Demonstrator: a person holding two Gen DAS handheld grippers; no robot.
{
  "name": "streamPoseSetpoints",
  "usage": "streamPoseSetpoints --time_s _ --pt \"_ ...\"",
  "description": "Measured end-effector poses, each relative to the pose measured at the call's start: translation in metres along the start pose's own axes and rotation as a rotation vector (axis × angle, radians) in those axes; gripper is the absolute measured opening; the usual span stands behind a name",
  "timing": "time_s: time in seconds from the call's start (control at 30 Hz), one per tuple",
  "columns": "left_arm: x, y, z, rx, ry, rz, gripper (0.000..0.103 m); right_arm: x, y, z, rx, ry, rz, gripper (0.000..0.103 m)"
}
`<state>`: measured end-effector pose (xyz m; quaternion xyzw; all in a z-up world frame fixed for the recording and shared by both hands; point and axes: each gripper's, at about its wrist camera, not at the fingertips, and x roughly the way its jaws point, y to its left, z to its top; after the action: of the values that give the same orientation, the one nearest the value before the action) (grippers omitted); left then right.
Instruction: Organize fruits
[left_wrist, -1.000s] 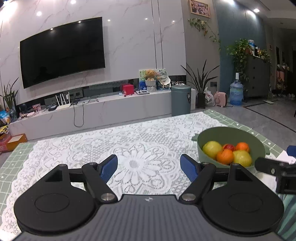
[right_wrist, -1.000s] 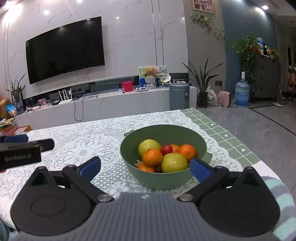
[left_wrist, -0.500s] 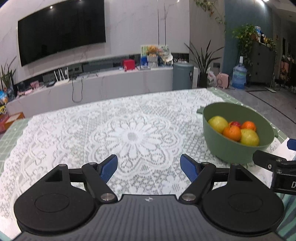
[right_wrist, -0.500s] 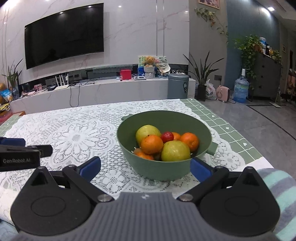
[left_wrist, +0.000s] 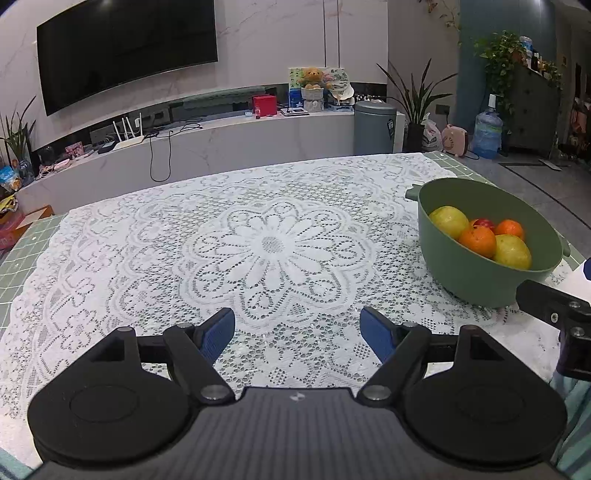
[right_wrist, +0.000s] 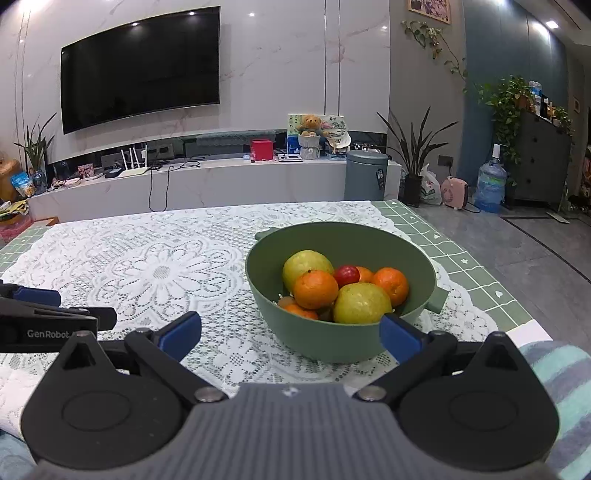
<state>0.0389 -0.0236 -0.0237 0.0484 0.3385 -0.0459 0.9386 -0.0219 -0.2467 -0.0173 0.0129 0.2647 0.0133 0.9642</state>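
Both spread wide and empty: left gripper (left_wrist: 297, 326) above the lace tablecloth (left_wrist: 273, 243), right gripper (right_wrist: 290, 332) just before the green bowl (right_wrist: 413, 258). In the bowl, piled: oranges (right_wrist: 316, 289), yellow-green fruits (right_wrist: 362, 303), one small red fruit (right_wrist: 346, 274).

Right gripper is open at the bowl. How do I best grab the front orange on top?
Come from above, fingers either side of the orange's middle. It sits on top of the pile in the green bowl, its upper half exposed. The right gripper looks wide enough.

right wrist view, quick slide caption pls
Open right gripper faces a green bowl of oranges and pears on a lace tablecloth.
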Motion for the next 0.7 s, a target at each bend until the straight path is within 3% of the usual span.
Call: streamPoseSetpoints --time_s 0.7 --pt "-0.0046 0.0008 0.0016 0.002 -0.005 0.007 0.09 -0.0028 0.0027 0.0 -0.009 0.0 0.002 0.099"
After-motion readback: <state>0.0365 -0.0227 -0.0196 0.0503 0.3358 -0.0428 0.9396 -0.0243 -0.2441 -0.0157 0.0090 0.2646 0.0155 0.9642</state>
